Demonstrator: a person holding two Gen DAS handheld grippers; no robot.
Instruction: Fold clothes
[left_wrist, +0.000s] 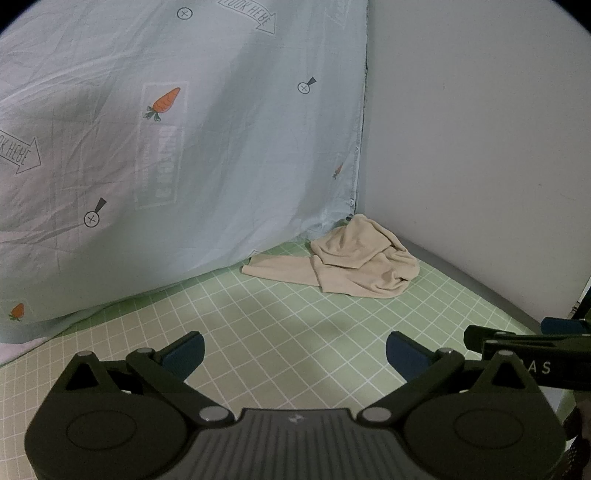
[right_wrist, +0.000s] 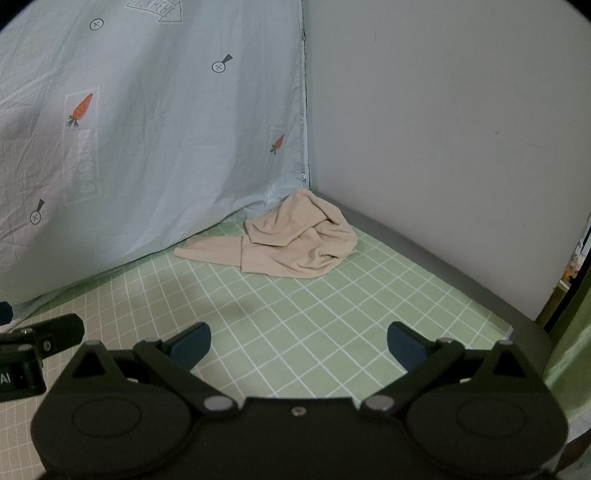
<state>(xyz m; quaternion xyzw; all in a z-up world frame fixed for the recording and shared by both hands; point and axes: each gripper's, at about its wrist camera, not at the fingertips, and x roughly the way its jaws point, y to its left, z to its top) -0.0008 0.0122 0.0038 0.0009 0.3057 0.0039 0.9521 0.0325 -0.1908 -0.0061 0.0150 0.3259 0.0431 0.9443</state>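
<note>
- A beige garment (left_wrist: 360, 258) lay crumpled in the far corner of the green checked mat (left_wrist: 295, 332), against the carrot-print sheet (left_wrist: 166, 129) and near the white wall (left_wrist: 480, 129).
- Your left gripper (left_wrist: 295, 352) and right gripper (right_wrist: 299, 343) both stood spread wide and empty, well short of the garment.
- The cloth looked thin, soft and light, likely to slump.
- The flat strip reaching left from the heap looked the easiest place to pinch.
</note>
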